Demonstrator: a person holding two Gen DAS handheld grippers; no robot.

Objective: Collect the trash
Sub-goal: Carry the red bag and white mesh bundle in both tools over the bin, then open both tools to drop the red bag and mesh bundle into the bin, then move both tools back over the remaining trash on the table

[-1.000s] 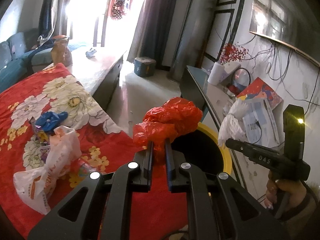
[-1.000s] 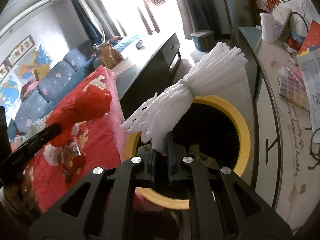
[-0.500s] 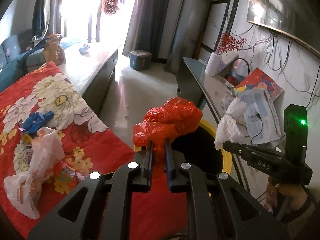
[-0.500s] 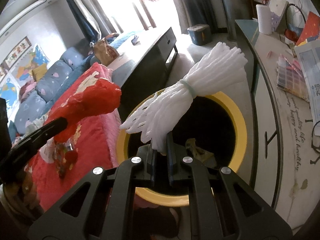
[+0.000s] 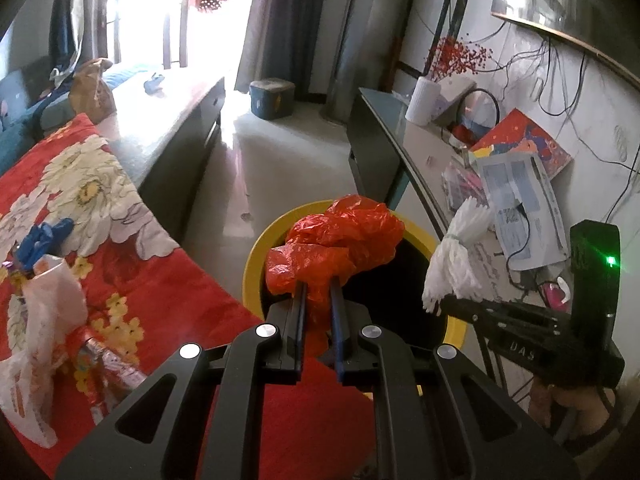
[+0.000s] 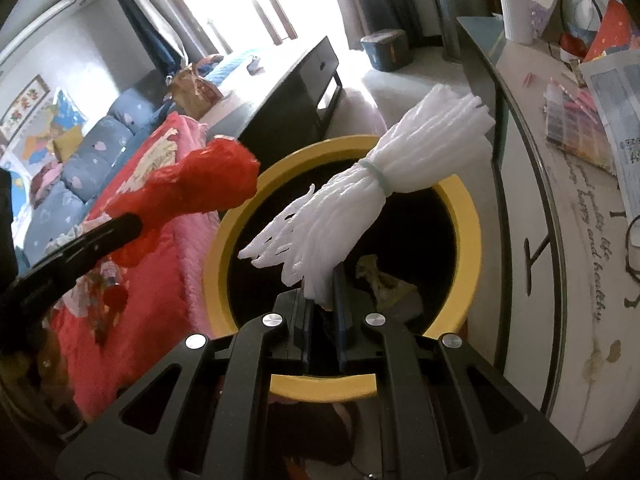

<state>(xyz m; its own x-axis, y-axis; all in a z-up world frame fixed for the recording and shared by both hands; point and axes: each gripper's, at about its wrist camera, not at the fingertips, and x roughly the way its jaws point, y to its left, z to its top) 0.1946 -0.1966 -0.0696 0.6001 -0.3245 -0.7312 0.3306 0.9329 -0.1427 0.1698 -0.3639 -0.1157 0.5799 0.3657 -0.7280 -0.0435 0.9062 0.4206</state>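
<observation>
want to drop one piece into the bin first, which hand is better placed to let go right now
Right. The right gripper holds the white foam bundle right over the dark opening of the yellow-rimmed bin. The left gripper holds the red plastic bag nearer the bin's rim beside the red blanket.

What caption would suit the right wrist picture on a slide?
Right tool holds a white foam bundle over the yellow-rimmed bin, with the red plastic bag alongside.
</observation>
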